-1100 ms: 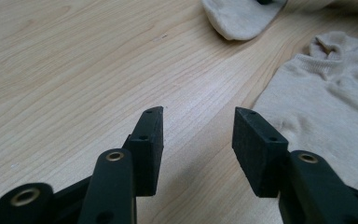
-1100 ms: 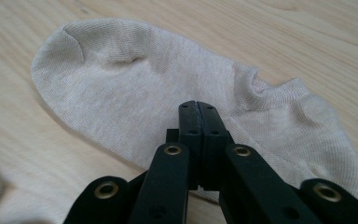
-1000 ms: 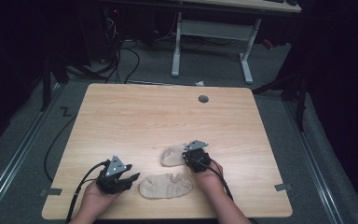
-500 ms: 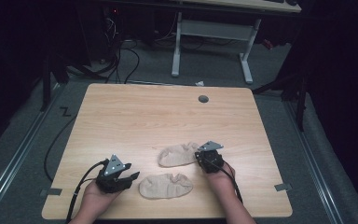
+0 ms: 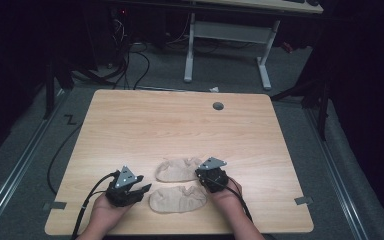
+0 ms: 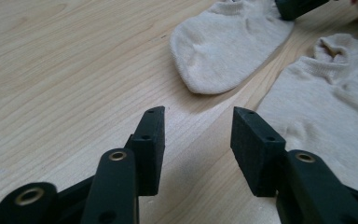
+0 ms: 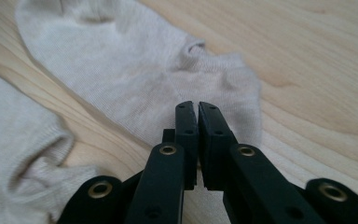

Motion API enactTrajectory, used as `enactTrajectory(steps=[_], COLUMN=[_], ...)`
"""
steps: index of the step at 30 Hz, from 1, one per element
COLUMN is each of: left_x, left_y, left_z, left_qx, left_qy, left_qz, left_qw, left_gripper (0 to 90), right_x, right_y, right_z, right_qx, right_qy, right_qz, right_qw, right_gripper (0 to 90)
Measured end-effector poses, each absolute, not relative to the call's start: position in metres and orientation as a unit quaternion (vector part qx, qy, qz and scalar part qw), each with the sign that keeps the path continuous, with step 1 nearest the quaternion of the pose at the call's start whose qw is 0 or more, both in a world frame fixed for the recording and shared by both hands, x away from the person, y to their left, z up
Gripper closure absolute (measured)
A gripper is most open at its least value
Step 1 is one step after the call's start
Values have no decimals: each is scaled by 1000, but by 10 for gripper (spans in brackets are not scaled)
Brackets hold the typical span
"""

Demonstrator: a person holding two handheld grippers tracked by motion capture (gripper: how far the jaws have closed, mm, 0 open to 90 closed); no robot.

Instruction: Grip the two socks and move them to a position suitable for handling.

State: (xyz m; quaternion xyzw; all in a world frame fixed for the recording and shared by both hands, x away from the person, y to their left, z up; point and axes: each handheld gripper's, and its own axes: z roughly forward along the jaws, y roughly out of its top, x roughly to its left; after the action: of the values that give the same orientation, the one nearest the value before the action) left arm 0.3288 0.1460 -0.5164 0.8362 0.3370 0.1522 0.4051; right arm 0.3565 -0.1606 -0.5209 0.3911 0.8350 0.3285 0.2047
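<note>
Here, in the high view, two beige ankle socks lie flat on the wooden surface (image 5: 180,120) near its front edge: the far sock (image 5: 178,169) and the near sock (image 5: 177,198), close together but apart. The left gripper (image 5: 141,190) rests just beside the near sock's toe end. The right gripper (image 5: 203,176) sits at the right ends of both socks. A round cable hole (image 5: 218,106) lies well apart near the far edge.

In the left gripper view, the left gripper (image 6: 198,126) stands released, its jaws having just been closing a little with only bare wood between them. The near sock (image 6: 335,112) lies just beside its right-hand jaw, and the far sock (image 6: 228,46) lies ahead, with the tip of the right gripper (image 6: 298,7) at its far end.

In the right gripper view, the right gripper (image 7: 198,114) is all but clenched, its jaws having just been parting slightly; only a thin slit shows, and no cloth is visibly caught between them. The far sock (image 7: 135,70) lies spread under and beyond the tips; the cuff of the near sock (image 7: 18,154) lies at lower left.

By these pictures the work is at an early stage: both socks lie separate and unpaired, neither lifted, so grasping and joining or folding them remains.
</note>
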Motion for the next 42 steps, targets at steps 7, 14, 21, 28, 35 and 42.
enactTrajectory(steps=[7, 14, 21, 28, 35, 42], left_x=[334, 345, 358, 367, 374, 374], left_y=[142, 127, 121, 116, 107, 106], left_z=[-521, -526, -524, -523, -527, -529], left_qx=[827, 821, 816, 821, 825, 826], left_qy=[353, 358, 363, 365, 373, 375], left_qz=[149, 152, 153, 158, 140, 140], left_qw=[411, 419, 423, 410, 401, 398], left_gripper=[572, 570, 582, 547, 528, 590], right_x=[354, 362, 368, 371, 375, 375], right_y=[-183, -192, -191, -184, -184, -183], right_z=[-508, -512, -514, -517, -522, -525], right_qx=[418, 440, 438, 435, 438, 436], right_qy=[804, 792, 798, 802, 807, 812], right_qz=[365, 368, 363, 359, 349, 345], right_qw=[216, 210, 199, 200, 188, 178], right_gripper=[783, 693, 725, 671, 642, 630])
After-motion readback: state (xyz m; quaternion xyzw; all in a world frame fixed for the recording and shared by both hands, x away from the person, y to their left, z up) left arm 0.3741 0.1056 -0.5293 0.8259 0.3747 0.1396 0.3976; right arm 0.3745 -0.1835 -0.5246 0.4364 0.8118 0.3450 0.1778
